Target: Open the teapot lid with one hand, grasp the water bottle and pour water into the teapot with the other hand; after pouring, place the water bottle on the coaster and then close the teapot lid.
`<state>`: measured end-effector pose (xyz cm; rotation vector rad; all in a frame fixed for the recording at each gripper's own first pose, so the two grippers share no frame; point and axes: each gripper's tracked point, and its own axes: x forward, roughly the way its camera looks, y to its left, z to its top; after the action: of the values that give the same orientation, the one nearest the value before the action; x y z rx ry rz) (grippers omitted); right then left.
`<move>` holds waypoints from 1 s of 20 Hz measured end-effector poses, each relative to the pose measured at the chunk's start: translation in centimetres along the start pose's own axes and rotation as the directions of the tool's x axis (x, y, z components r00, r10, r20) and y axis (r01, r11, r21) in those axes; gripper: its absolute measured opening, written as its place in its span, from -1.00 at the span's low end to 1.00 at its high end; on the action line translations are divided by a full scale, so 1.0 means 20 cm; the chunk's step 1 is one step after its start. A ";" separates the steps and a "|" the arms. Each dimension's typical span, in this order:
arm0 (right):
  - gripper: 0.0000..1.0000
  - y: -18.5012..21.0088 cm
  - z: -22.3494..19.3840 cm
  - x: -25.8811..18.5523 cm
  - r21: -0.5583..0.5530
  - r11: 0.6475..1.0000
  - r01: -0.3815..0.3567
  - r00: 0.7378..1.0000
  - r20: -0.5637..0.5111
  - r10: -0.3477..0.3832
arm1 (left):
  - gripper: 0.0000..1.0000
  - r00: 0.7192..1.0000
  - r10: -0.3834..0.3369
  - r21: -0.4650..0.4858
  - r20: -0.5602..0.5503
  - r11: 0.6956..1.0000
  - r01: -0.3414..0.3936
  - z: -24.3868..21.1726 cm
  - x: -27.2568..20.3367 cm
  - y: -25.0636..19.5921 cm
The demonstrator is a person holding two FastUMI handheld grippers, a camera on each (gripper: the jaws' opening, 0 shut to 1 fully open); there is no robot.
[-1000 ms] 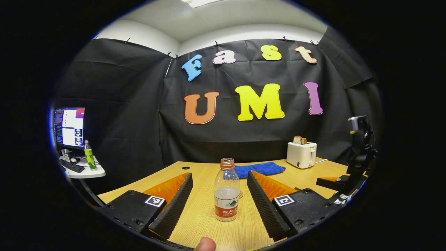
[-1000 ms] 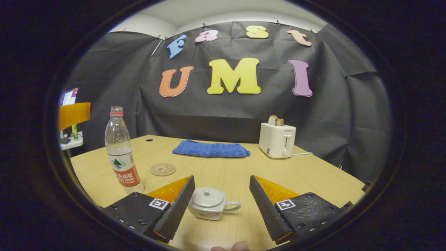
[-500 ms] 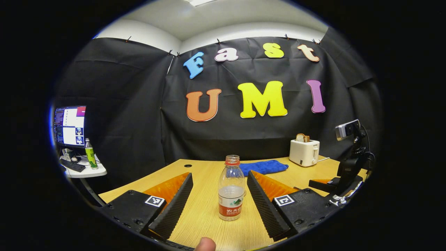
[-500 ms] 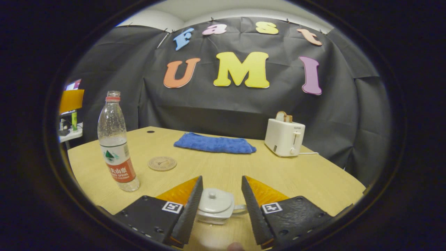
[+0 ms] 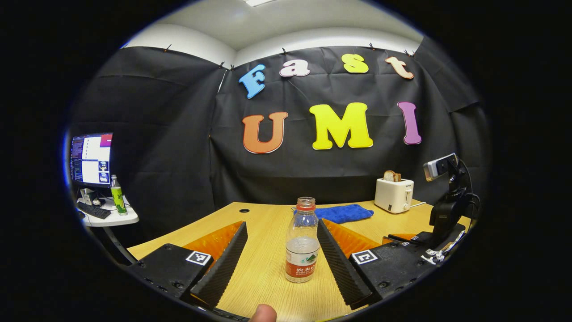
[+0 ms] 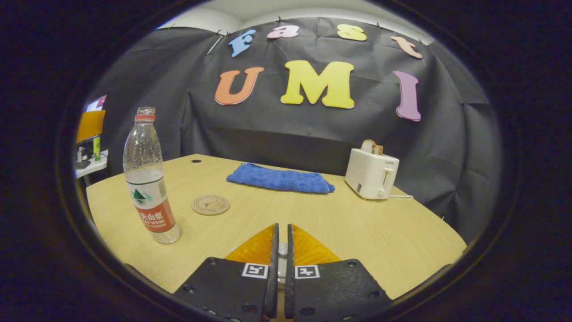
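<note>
Woodgrain table (image 6: 357, 232), ribbed clear water bottle (image 5: 302, 243), round coaster (image 6: 210, 205)

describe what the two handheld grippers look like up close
Both the left gripper and the right gripper have black, rough-textured bodies, each side carrying a small square black-and-white marker. Their wedge-shaped fingers have ribbed inner faces. A fingertip shows at the bottom edge.

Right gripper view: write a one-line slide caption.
Right tool nearly shut on the teapot lid knob; uncapped water bottle and coaster wait on the table.

black cloth wall (image 5: 178, 134) | wooden table (image 6: 357, 223) | white ceiling (image 5: 268, 22)
</note>
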<state>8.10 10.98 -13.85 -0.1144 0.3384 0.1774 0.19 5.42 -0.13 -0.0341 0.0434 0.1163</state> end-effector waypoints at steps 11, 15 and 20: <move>-0.99 0.01 0.06 -0.01 0.019 0.998 -0.053 0.998 0.035 0.052 | 0.96 0.997 -0.045 -0.048 -0.069 0.998 0.042 -0.12 0.06 -0.05; -0.99 -0.01 0.12 -0.05 0.047 0.996 -0.081 0.995 0.057 0.078 | 0.96 0.989 -0.093 -0.061 -0.114 0.994 0.086 -0.22 0.07 -0.10; -1.00 -0.01 0.13 -0.10 0.049 0.990 -0.129 0.991 0.053 0.126 | 0.96 0.971 -0.129 -0.066 -0.202 0.991 0.118 -0.40 0.06 -0.09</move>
<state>7.19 10.89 -10.71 -0.0369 0.3004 0.2974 1.28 3.39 -8.02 -0.1025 0.2451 -0.0113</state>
